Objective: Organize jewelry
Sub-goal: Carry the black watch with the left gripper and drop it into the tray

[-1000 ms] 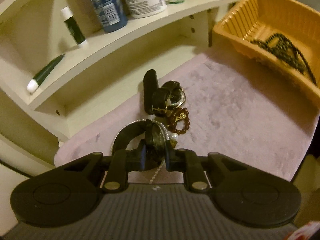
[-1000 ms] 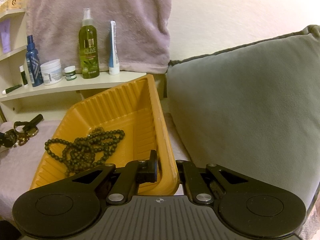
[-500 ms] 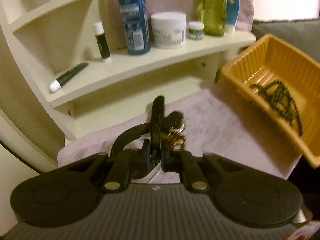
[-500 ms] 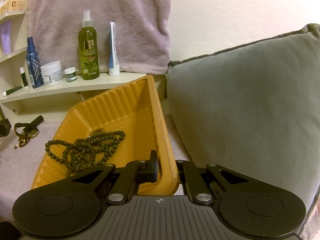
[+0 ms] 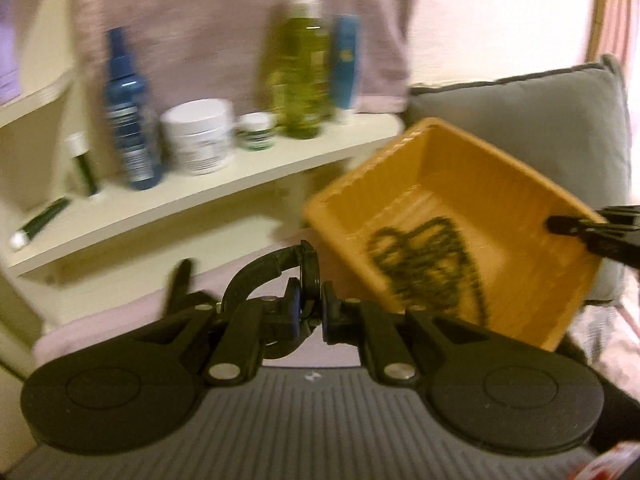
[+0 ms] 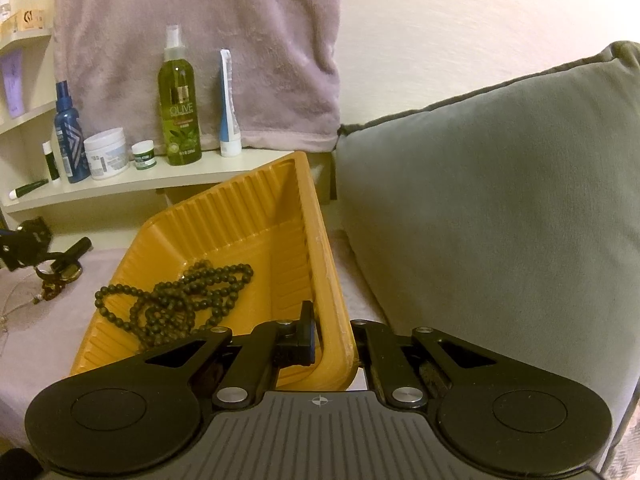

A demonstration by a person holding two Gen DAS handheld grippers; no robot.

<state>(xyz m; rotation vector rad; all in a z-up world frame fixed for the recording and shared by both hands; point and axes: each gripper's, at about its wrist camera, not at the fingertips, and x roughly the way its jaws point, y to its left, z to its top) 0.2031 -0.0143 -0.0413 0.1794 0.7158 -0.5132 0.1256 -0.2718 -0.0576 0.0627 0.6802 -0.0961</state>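
My left gripper [image 5: 308, 312] is shut on a black watch [image 5: 264, 272] and holds it lifted, just left of the orange tray [image 5: 500, 184]. The view is blurred. My right gripper [image 6: 334, 340] is shut on the near corner wall of the orange tray [image 6: 324, 264], which is tilted. A dark bead necklace [image 6: 180, 300] lies inside the tray; it also shows in the left wrist view [image 5: 424, 264]. On the pink towel [image 6: 36, 332], a second watch [image 6: 68, 264] and a brown bead bracelet [image 6: 52, 290] lie at the left.
A cream shelf [image 6: 160, 180] holds a blue bottle [image 6: 68, 140], a white jar [image 6: 106, 152], a green spray bottle [image 6: 178, 100] and small tubes. A grey cushion [image 6: 500, 200] stands right of the tray. A pink towel hangs behind the shelf.
My left gripper has lifted the black watch off the towel and swung right toward the tray. The right gripper and tray have stayed put.
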